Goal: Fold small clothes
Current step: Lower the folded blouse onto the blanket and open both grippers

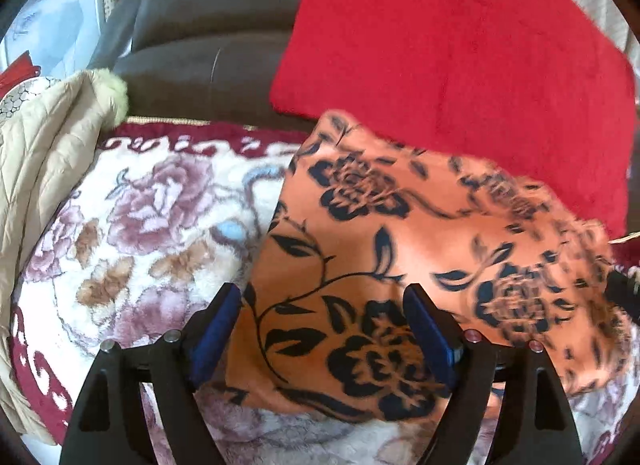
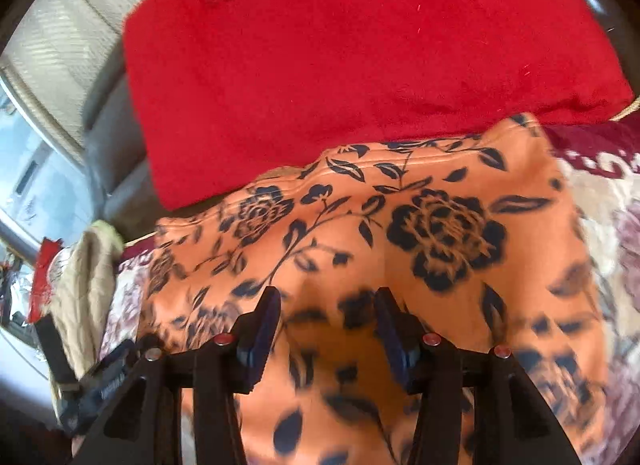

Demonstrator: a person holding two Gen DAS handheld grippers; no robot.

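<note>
Surface: floral plush blanket (image 1: 132,225), white with mauve roses and a maroon border, spread in front of a dark brown sofa back (image 1: 208,37).
Left gripper (image 1: 322,299): fingers (image 1: 218,325) wide apart, hovering over the near edge of the cloth; nothing pinched.
Right gripper (image 2: 326,307): fingers (image 2: 262,329) partly apart above the cloth; grip cannot be told, that patch is blurred.
Orange floral garment (image 1: 400,233): lying on the blanket, black rose print.
Red fleece (image 1: 440,57): just behind, its edge overlapped by the garment.
Beige quilted jacket (image 1: 48,153): far left, on the blanket.
</note>
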